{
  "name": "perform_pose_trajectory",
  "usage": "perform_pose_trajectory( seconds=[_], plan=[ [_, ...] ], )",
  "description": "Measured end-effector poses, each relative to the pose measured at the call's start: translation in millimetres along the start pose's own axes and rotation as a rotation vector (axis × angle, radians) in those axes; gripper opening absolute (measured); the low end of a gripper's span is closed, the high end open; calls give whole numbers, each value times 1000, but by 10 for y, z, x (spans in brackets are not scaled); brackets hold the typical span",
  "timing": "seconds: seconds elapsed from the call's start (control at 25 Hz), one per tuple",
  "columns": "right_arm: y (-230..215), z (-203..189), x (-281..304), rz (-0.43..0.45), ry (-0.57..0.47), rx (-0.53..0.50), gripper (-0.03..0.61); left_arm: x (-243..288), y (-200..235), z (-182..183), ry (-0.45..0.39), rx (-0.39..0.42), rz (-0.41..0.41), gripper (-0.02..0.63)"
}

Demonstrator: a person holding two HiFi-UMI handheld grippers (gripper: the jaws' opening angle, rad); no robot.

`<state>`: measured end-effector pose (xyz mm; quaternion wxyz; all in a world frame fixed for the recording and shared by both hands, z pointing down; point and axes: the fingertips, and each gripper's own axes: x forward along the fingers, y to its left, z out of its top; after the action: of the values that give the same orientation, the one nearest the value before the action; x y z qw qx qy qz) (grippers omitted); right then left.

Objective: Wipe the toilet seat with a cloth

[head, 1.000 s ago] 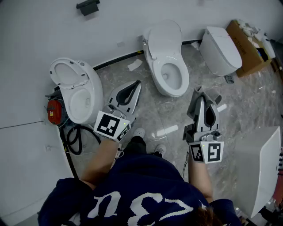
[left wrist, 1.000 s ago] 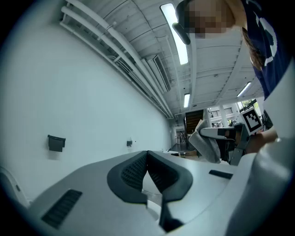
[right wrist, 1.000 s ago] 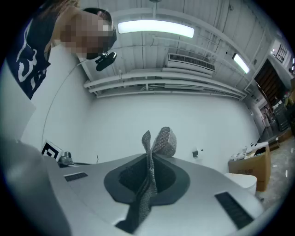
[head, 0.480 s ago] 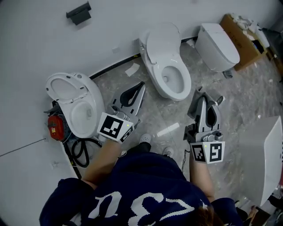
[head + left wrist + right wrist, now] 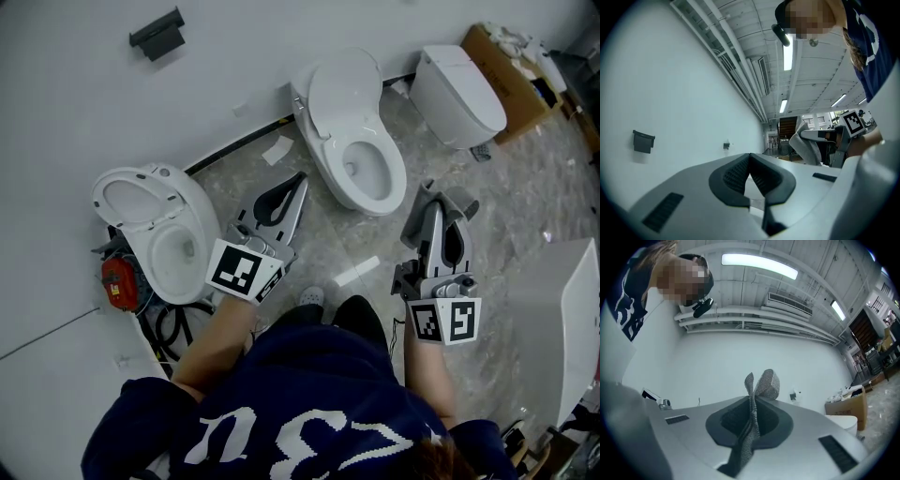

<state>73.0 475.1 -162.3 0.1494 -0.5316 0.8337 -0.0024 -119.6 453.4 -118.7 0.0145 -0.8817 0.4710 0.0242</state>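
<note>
Head view: the right gripper (image 5: 434, 208), clamped on a grey woven cloth (image 5: 452, 202), hovers above the grey marbled floor (image 5: 323, 234). It is just beside the white ceramic toilet's seat ring (image 5: 394, 167), with the left gripper (image 5: 294, 184) on the other side.

Left gripper view: jaws together, nothing between them.

Right gripper view: the cloth (image 5: 752, 427) stands pinched upright between the jaws, a loose fold above.

The wipe looks not yet begun. Lay the fold flat on the ring, press lightly, then sweep round.
</note>
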Motion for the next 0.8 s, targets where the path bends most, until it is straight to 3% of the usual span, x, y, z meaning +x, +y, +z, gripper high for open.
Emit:
perform_pose_trajectory(
  seconds=[0.36, 0.8],
  plan=[
    [-335, -162, 473, 34, 26, 26, 26, 451, 252, -124, 18, -16, 43, 11],
    [-1189, -175, 1596, 184, 18, 49, 26, 1716, 556, -46, -15, -2, 124, 11]
  ],
)
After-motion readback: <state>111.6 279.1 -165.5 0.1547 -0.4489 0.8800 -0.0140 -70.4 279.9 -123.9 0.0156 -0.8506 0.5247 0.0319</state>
